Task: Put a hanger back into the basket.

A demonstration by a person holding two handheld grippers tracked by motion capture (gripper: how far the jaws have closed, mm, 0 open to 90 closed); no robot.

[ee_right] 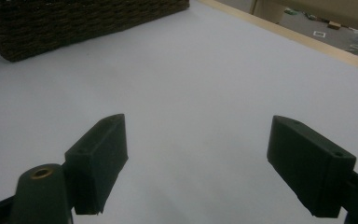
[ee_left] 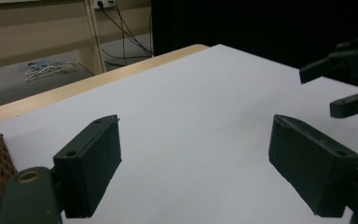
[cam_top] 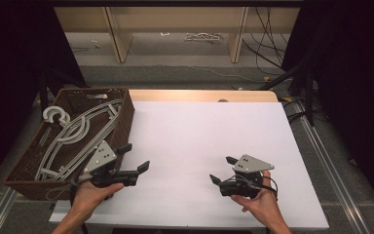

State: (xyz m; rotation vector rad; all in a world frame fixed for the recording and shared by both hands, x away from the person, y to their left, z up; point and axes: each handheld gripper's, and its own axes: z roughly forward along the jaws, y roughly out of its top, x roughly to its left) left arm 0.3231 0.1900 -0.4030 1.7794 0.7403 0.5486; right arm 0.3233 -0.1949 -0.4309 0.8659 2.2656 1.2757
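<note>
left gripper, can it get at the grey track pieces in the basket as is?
Probably yes. The left gripper is open, holds nothing, and hovers right beside the wicker basket. The basket is open-topped and the grey track pieces lie uncovered, so only the near wall must be cleared.

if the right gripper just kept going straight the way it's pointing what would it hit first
Probably the wicker basket. The right gripper is open, aimed left across the bare white tabletop, and the basket's side stands ahead, somewhat left of centre. Depth is unclear, so it might pass by its near corner.

light: dim, overhead, even | surroundings: near black | shadows: soft, faint | focus: near tongs (ee_left: 193, 163) blurred
</note>
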